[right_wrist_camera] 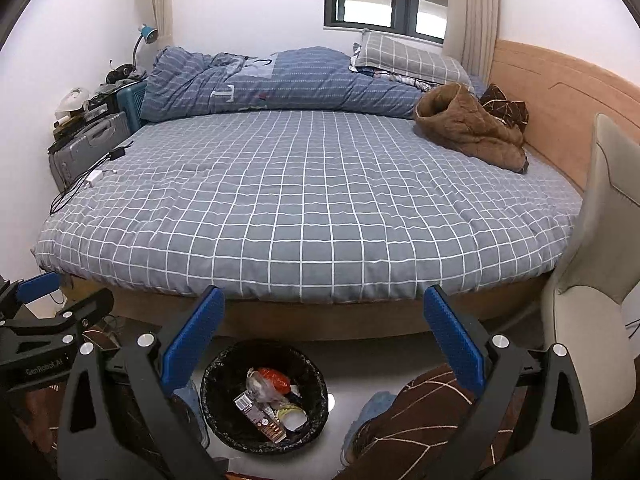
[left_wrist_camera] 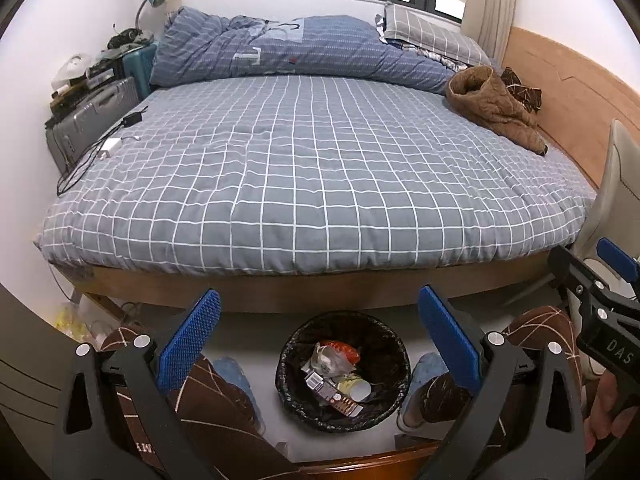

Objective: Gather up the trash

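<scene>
A round black-lined trash bin point(left_wrist_camera: 288, 396) stands on the floor before the bed, between the person's knees. It holds a crumpled clear bag with orange print point(left_wrist_camera: 336, 354), a brown carton point(left_wrist_camera: 332, 394) and a white cup point(left_wrist_camera: 356, 388). The same bin point(right_wrist_camera: 218, 420) sits lower left in the right wrist view. My left gripper point(left_wrist_camera: 319, 338) hangs open above the bin, nothing between its blue pads point(left_wrist_camera: 188, 340). My right gripper point(right_wrist_camera: 325, 344) is open and empty too, up and to the right of the bin. The right gripper also shows at the left wrist view's right edge point(left_wrist_camera: 600, 276).
A bed with a grey checked cover point(left_wrist_camera: 304, 176) fills the room ahead. On it lie a blue duvet point(left_wrist_camera: 304, 48), a brown jacket point(left_wrist_camera: 492, 108) and chargers with cables point(left_wrist_camera: 108, 148). Suitcases point(left_wrist_camera: 88, 116) stand at left, a beige chair point(right_wrist_camera: 592, 280) at right.
</scene>
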